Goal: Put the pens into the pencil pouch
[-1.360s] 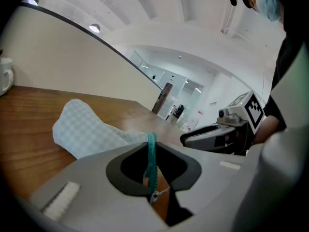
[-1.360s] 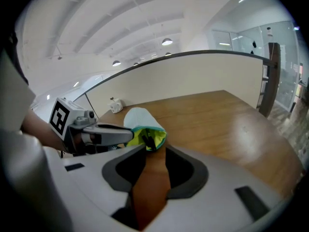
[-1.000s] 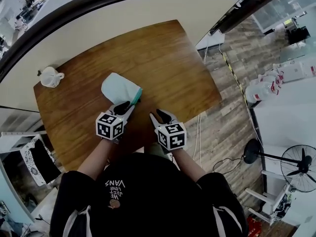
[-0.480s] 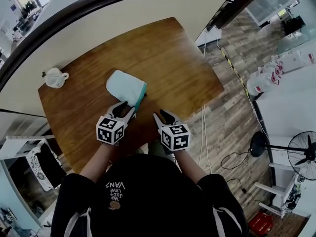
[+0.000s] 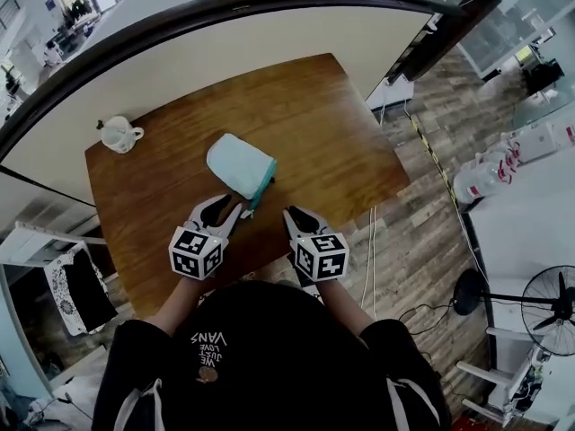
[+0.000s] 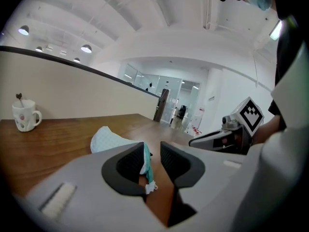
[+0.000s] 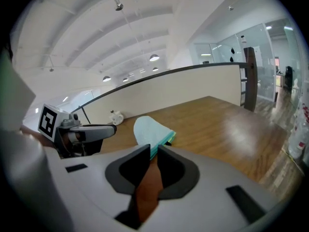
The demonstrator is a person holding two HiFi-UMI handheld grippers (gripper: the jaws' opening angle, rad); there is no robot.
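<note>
While the pencil pouch [image 5: 238,162] lies at the middle of the surface [image 5: 314,124], soft and light, its teal zip edge [image 5: 260,191] is judged the best hold; left tongs [image 5: 230,206] and right tongs [image 5: 293,214], just narrowed, are held apart, nothing between them.

My left gripper [image 6: 152,154] hides the pencil pouch [image 6: 108,139] near end behind its jaws; mug [image 6: 25,117] contents too small to tell.
</note>
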